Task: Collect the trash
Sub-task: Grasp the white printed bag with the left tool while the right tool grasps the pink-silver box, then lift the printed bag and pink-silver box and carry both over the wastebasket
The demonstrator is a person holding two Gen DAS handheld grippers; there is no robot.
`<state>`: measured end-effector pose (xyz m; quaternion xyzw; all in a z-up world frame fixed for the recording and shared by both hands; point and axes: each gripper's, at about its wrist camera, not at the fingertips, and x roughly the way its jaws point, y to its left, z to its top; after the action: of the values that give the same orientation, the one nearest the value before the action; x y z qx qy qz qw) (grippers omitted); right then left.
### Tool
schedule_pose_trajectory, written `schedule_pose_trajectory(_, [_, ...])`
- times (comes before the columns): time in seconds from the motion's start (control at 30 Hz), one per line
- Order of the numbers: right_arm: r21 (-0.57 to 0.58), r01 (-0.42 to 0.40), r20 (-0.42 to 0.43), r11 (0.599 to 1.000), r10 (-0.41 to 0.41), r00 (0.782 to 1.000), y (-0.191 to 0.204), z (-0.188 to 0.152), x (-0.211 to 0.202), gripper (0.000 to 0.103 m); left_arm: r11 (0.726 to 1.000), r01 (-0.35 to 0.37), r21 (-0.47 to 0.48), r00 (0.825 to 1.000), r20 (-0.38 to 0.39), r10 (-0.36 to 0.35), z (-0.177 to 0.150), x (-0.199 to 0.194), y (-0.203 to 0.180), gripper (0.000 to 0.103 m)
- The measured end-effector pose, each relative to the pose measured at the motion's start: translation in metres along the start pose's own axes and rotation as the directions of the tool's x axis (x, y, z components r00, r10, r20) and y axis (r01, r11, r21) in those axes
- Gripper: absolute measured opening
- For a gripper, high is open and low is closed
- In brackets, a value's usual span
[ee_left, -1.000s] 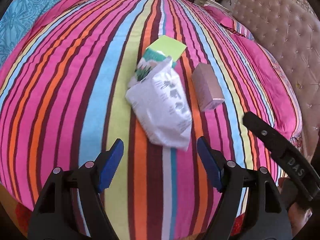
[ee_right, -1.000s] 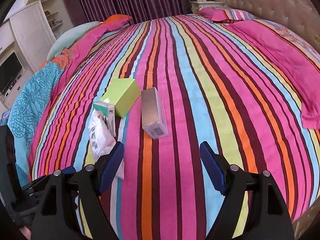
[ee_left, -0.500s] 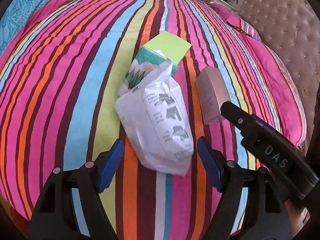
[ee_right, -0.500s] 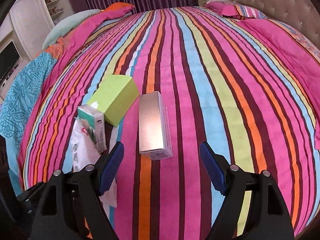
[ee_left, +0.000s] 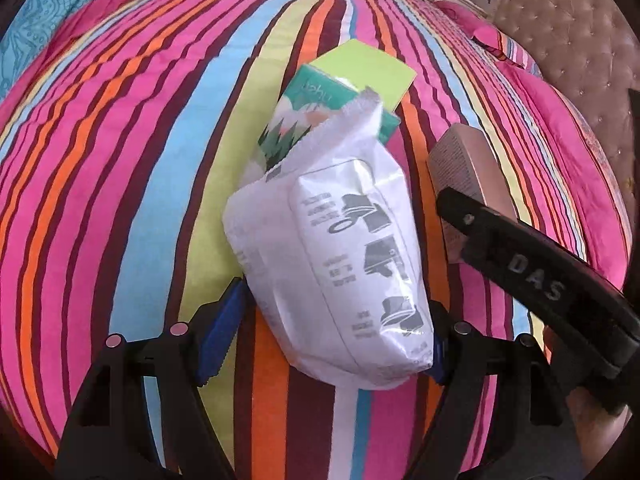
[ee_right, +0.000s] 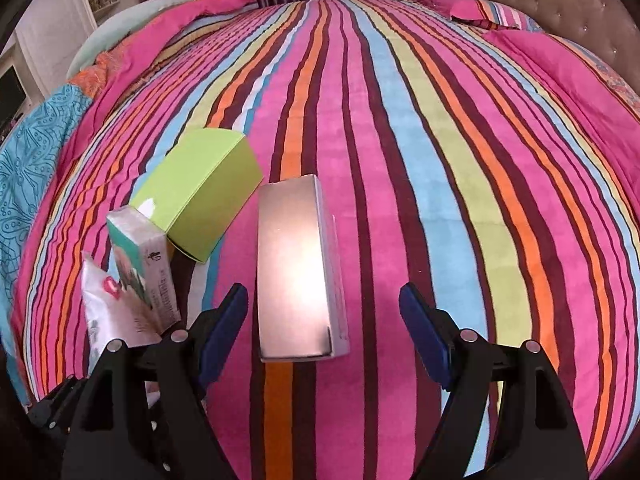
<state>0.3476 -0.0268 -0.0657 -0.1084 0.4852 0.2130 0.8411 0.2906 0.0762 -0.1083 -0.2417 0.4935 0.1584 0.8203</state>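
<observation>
Several pieces of trash lie on a striped bedspread. A white plastic packet lies between the open fingers of my left gripper, its near end between the blue pads. Behind it are a green-and-white carton and a lime green box. A metallic pink box lies between the open fingers of my right gripper; its near end reaches the fingertips. The right gripper also shows in the left wrist view, beside the pink box. The packet, carton and lime box show at left in the right wrist view.
The striped bedspread covers a large bed. A tufted headboard and pink pillows are at the far right. A turquoise patterned blanket lies on the left edge. White cabinets stand beyond the bed.
Both grippers have moved forward and down. The white packet now sits between the left fingers, and the pink box between the right fingers. Both stay open.
</observation>
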Motion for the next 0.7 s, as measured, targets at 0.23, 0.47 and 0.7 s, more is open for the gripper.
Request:
schedule_pose_trajectory(0.23, [-0.024,0.041,-0.027,0.999,-0.042,0.999,0.002,-0.003,0.013,0.065,0.999,-0.006,0.048,0.999,0.032,0.005,-0.004,-0.002,0.004,0.062])
schedule_pose_trajectory(0.47, [-0.012,0.027,-0.023,1.0,-0.028,0.999,-0.003,-0.009,0.005,0.034,0.998,0.051,0.041,0.998,0.029,-0.052,-0.003,-0.008,0.02,0.049])
schedule_pose_trajectory(0.7, [0.03,-0.04,-0.03,0.999,0.041,0.999,-0.004,-0.031,-0.011,0.033,0.997,0.069,0.038,0.997,0.04,-0.07,-0.013,-0.022,0.035,0.049])
